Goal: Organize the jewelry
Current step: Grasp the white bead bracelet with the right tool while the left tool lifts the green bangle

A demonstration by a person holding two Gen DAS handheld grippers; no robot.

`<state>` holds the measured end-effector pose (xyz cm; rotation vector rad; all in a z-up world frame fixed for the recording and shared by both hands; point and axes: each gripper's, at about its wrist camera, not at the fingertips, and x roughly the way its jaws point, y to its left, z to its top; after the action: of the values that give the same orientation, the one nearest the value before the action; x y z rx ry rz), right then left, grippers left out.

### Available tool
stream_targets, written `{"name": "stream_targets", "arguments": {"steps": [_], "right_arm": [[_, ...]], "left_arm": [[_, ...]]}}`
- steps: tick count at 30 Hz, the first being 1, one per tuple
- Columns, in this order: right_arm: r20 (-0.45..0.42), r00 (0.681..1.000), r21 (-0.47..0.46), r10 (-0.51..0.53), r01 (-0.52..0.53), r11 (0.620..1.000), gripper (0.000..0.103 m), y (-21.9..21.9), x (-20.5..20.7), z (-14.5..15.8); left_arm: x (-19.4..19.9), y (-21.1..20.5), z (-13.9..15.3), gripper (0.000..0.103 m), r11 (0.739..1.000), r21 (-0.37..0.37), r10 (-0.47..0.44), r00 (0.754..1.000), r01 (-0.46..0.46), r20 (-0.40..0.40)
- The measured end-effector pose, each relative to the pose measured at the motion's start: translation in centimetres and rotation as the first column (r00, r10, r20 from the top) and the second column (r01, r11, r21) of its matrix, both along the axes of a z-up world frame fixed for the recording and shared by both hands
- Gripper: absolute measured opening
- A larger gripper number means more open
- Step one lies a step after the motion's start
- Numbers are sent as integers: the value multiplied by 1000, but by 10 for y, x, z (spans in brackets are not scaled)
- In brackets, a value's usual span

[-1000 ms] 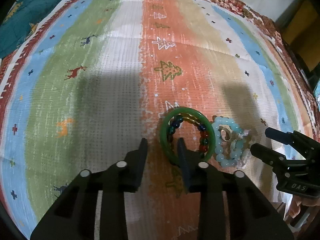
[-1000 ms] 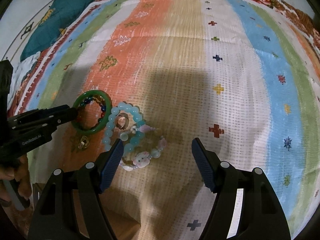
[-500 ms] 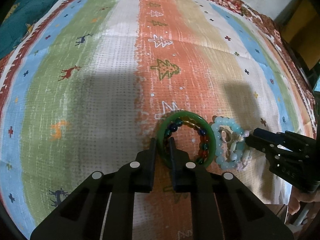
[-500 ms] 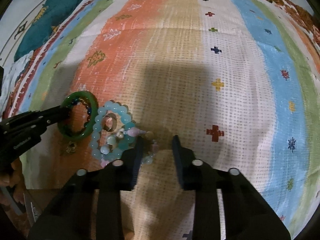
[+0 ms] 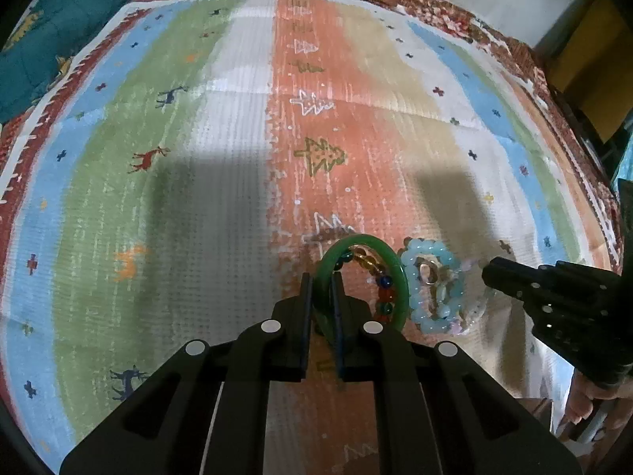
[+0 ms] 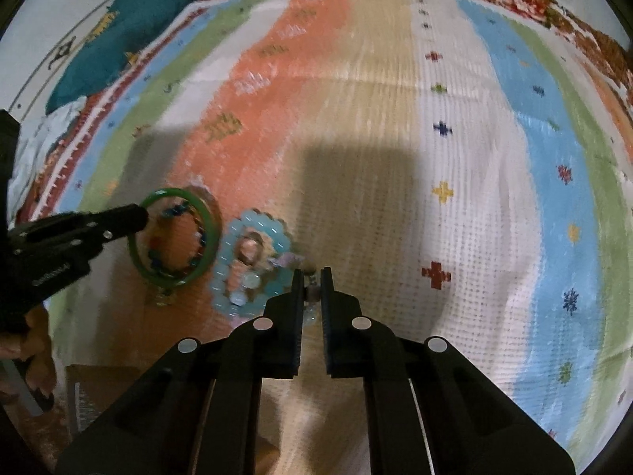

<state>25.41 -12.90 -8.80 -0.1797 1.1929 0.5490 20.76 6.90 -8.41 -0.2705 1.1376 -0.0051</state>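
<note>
Left wrist view: the left gripper [image 5: 321,289] has just been closing, and its jaws now clamp the near-left rim of the green bangle [image 5: 401,277], which lies low and slightly right of centre on the striped cloth [image 5: 198,198]. The far rim of the bangle appears tilted up, though this cannot be confirmed. A multicoloured bead bracelet [image 5: 381,281] lies inside the bangle. Just beside the bangle, at its 3 o'clock, lies the pale blue bead bracelet [image 5: 429,322] with a small ring [image 5: 429,273] inside it. The right gripper [image 5: 490,275] enters from 3 o'clock at the far edge of this cluster. Right wrist view: the right gripper [image 6: 312,277] has also just been closing; its jaws are drawn in on the beads of a pastel bracelet [image 6: 287,259] at the 4 o'clock edge of the pale blue bead bracelet [image 6: 253,217]. The exact contact is blurred. The green bangle [image 6: 174,237] sits at 9 o'clock with the left gripper [image 6: 140,213] on its rim. Task status: early. All visible pieces remain bunched together, touching or nested, at the near edge of the cloth. Nothing has yet been laid out separately, and no box or tray is in view. Judged remaining work: lift each gripped piece clear, place it apart, then sort the nested bracelets and the ring.
</note>
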Motion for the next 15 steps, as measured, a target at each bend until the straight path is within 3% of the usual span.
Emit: {"name": "stream_targets", "arguments": {"steps": [15], "right_arm": [[76, 996, 50, 53, -57, 997, 9, 8, -24, 35]], "left_arm": [[-12, -2, 22, 9, 1000, -8, 3, 998, -3, 55]]}}
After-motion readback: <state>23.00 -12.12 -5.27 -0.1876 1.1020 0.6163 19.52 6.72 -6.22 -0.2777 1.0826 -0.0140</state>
